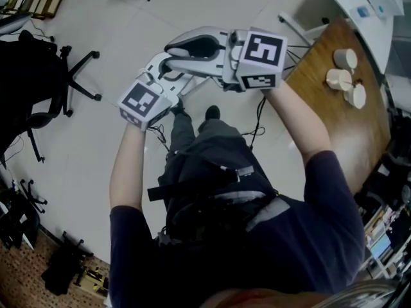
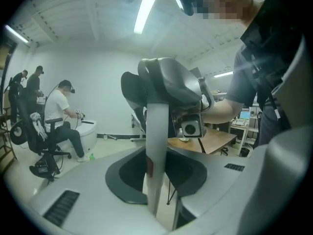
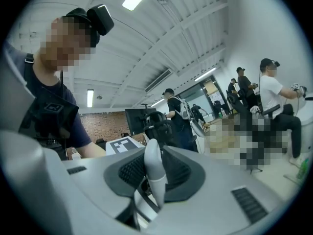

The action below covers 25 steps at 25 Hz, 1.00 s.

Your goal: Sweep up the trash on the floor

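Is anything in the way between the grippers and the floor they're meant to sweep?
Nothing visible does. The left gripper and right gripper hold a pale handle above the floor, with only the person's shoes below. No trash shows in any view.

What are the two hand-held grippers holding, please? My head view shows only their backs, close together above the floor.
Observer: The left hand-held gripper has a white handle between its jaws, with the pads against it.
Operator: And the right one?
Observer: The right hand-held gripper grips the rounded top end of what looks like that same handle.
Operator: Is anyone else nearby?
Observer: Yes, the left gripper view shows a person in a white shirt seated farther off across the room.
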Motion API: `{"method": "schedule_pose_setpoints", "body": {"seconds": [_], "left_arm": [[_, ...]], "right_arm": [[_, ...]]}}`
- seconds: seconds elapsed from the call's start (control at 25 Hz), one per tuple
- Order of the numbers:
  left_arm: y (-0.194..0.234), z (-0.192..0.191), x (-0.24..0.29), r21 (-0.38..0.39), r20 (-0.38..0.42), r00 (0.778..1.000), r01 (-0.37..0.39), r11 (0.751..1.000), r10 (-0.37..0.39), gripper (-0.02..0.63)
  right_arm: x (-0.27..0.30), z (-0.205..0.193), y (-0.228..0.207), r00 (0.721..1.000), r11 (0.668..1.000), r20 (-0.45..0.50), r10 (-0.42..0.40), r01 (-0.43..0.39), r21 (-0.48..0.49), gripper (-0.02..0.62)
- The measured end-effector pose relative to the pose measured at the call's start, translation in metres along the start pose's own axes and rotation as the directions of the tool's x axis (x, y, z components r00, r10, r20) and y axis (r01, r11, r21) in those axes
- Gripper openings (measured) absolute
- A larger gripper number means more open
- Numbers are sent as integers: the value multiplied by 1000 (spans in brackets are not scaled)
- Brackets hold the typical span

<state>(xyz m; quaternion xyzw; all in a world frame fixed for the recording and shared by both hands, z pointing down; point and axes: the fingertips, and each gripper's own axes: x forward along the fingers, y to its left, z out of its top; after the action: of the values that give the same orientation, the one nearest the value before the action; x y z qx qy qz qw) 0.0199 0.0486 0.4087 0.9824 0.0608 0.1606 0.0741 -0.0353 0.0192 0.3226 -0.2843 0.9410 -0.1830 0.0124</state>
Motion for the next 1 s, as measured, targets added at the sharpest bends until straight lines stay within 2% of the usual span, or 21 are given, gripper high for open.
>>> {"method": "schedule_pose_setpoints", "body": {"seconds": [0.16,0.44,0.6,0.64,0.8,1.0], "left_arm": [[15,-34,30,-36,-22,1000,10,999,-11,87],[60,-99,58,-83,-130,991,-40,996,29,86],[96,-111,57,-43,-161,984,-80,996,72,84],[106,-112,56,-53,-164,984,-81,995,71,84],[136,-115,43,-193,-137,990,-38,980,11,84],[149,-128,28,-268,-148,989,-10,963,-31,84]], "right_arm": [[-5,-36,-33,999,998,-27,-30,31,45,101],[20,-94,-86,988,994,-139,-69,81,79,103],[45,-99,-118,986,988,-124,-111,122,89,109],[52,-97,-126,985,987,-118,-123,134,92,109],[78,-90,-152,983,975,-98,-157,170,143,110],[104,-99,-162,980,967,-133,-151,174,188,110]]}}
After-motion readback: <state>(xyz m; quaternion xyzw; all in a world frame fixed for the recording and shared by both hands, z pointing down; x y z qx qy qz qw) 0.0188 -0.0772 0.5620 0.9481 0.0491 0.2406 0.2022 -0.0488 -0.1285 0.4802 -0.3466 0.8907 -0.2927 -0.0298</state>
